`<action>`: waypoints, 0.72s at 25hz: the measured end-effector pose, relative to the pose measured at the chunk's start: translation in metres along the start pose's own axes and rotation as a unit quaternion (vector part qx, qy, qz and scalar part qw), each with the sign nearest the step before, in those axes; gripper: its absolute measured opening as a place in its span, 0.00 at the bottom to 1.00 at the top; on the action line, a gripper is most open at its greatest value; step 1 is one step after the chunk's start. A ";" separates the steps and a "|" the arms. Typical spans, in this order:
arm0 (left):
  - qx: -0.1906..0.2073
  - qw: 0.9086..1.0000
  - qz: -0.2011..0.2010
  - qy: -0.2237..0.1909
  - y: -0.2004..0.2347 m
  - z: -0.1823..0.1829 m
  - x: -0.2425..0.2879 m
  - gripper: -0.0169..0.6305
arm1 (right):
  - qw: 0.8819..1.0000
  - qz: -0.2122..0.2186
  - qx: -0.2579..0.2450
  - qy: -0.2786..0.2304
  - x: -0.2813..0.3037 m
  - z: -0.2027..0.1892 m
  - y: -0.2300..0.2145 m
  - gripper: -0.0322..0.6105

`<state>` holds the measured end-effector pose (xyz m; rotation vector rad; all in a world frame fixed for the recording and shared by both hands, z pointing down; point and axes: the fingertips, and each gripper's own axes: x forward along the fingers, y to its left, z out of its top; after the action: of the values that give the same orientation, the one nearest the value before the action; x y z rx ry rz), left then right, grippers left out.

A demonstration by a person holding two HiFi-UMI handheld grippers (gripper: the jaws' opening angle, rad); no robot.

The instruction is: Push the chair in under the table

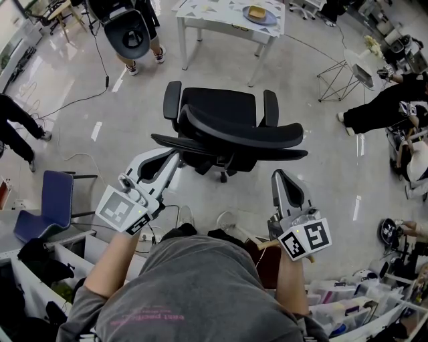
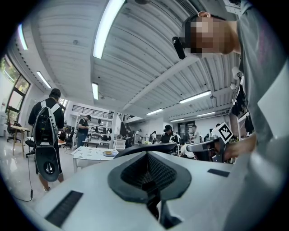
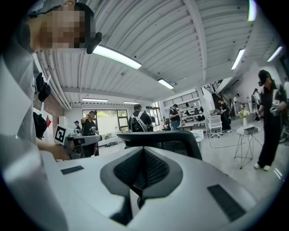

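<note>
We find the black office chair [image 1: 224,107] standing on open floor, well apart from the white table [image 1: 214,13] at the far side; its seat faces the table and its backrest [image 1: 247,133] faces the operator; in our judgement the push has not yet begun. The left gripper [image 1: 166,157] has its jaws pressed together on nothing and is held level at the left edge of the backrest; the right gripper [image 1: 281,178] is likewise closed and empty, near the right end of the backrest; we cannot tell whether either tip touches the chair.

Recommendation: bear on the backrest with both closed tips at even height, one to each side, so that the castors [image 1: 223,178] run straight and the seat does not swivel; push slowly; steer for the gap between the table legs [image 1: 182,43]; we judge the armrests [image 1: 172,100] the likeliest parts to strike the tabletop or a leg, so the approach needs squaring early.

Surroundings: a plate [image 1: 259,15] with a yellowish item sits on the table and could be jolted by a hard arrival; a bystander [image 1: 151,27] stands just beside the table's left corner, near the line of travel; a cable [image 1: 80,100] trails across the floor to the left, off the direct path; a wire-frame side table [image 1: 338,77] stands off to the right; a blue chair [image 1: 53,200] is at the operator's left, behind the work.
</note>
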<state>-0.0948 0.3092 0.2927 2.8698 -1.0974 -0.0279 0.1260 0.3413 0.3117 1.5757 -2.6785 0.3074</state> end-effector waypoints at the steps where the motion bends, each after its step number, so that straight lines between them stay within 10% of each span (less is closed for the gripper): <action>1: 0.001 1.000 0.000 0.000 0.000 0.000 0.000 0.03 | 1.000 0.000 0.000 0.001 0.000 0.000 0.000 0.06; 18: 0.000 1.000 -0.008 0.005 -0.003 -0.004 0.007 0.13 | 1.000 0.000 0.003 0.007 0.002 -0.003 -0.003 0.06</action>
<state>-0.0877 0.3074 0.2970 2.8747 -1.0727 -0.0155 0.1277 0.3389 0.3155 1.5699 -2.6700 0.3239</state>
